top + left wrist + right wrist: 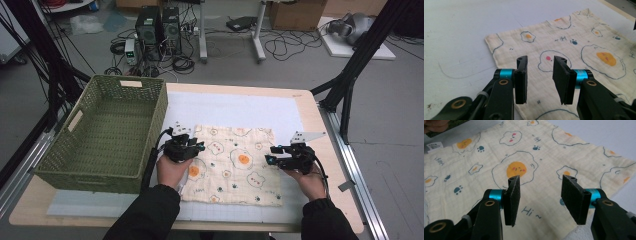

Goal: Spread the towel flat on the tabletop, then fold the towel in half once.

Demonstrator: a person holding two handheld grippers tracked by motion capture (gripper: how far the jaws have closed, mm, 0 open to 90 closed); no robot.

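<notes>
**Egg-print cloth lies flat between two hand-held grippers**

A cream muslin cloth, printed with fried eggs, paw marks and small faces, lies spread on the white gridded mat in the middle of the bench, its crinkled weave and stitched hem flat against the surface. The left gripper hovers over the cloth's left edge, the right gripper over its right edge, each in a person's hand with dark sleeves entering from below.

The left gripper view brings out what the high view cannot: the black, square-edged pads of the left gripper stand apart above the cloth's corner, nothing between them, teal collars behind. It also shows faint pen lines and scuffs on the mat. The right gripper view shows the right gripper likewise released, jaws wide and empty over an orange-yolked egg and the word "Hi", plus a white care label at the cloth's far edge.

The high view alone takes in the green woven basket, rectangular with handle slots, touching the bench's left side beside the left hand, and the grey floor beyond, strewn with cables and computer towers.
</notes>
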